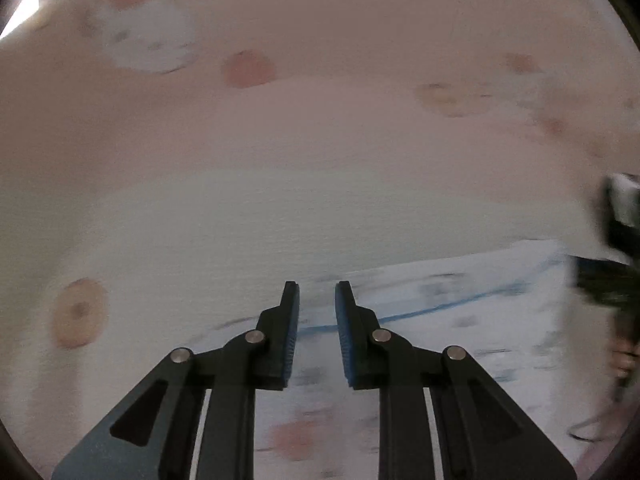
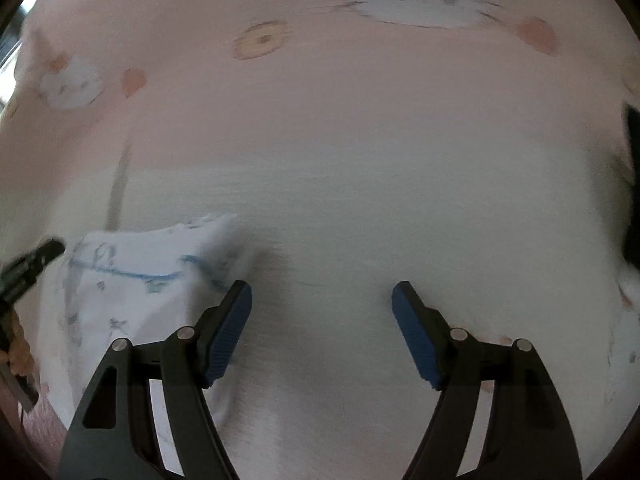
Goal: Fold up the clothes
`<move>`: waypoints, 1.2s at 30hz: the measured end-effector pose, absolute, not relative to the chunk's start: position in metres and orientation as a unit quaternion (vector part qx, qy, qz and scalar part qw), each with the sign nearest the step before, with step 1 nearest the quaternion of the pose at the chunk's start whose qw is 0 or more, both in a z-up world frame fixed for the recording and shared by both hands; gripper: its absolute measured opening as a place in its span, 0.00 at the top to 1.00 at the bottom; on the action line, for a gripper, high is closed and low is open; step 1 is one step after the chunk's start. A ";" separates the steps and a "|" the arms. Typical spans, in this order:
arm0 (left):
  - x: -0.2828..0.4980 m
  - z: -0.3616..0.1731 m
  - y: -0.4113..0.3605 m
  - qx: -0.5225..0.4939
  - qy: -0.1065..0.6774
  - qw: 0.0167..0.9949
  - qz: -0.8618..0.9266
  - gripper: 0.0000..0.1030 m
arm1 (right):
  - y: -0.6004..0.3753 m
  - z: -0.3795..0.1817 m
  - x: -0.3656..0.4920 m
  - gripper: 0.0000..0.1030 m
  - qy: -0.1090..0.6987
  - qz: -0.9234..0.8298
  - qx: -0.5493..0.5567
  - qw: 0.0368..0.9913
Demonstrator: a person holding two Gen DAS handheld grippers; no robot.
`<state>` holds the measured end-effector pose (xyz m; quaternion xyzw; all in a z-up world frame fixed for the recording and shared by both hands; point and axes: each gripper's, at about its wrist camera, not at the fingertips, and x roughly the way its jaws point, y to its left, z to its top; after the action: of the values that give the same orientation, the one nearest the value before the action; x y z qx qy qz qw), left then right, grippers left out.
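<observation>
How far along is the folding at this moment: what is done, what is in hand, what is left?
Done, seemingly: the small white garment with a blue line lies compact on the pink patterned sheet, though blur hides how many folds. In hand: nothing; the left tongs stand slightly apart above the cloth, and the right tongs gape wide over bare sheet beside it. Left: whether further folds remain cannot be told.

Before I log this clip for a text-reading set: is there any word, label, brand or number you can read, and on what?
None can be read.
White garment: small grey marks and a blue line, too blurred to tell whether any are letters.
Pink sheet: only cartoon faces and round spots, no text.
Left tongs and right tongs: no marking visible.
</observation>
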<state>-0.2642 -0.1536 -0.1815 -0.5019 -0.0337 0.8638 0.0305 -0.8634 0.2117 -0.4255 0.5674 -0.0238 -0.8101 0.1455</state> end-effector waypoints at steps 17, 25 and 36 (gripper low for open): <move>-0.264 -0.214 -0.110 -0.537 0.067 0.016 0.841 0.69 | 0.178 -0.424 -0.837 0.30 0.118 -0.784 0.573 0.208; -0.263 -0.214 -0.109 -0.538 0.058 0.016 0.841 0.64 | 0.212 -0.420 -0.827 0.19 0.193 -0.766 0.589 0.173; -0.260 -0.194 -0.144 -0.527 -0.016 -0.040 0.849 0.61 | 0.245 -0.359 -0.852 0.26 -0.013 -0.833 0.519 0.190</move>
<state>-0.2603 -0.1439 -0.1935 -0.5272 -0.0156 0.8487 -0.0399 -0.8516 0.2449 -0.3586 0.5189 -0.0135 -0.8334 0.1895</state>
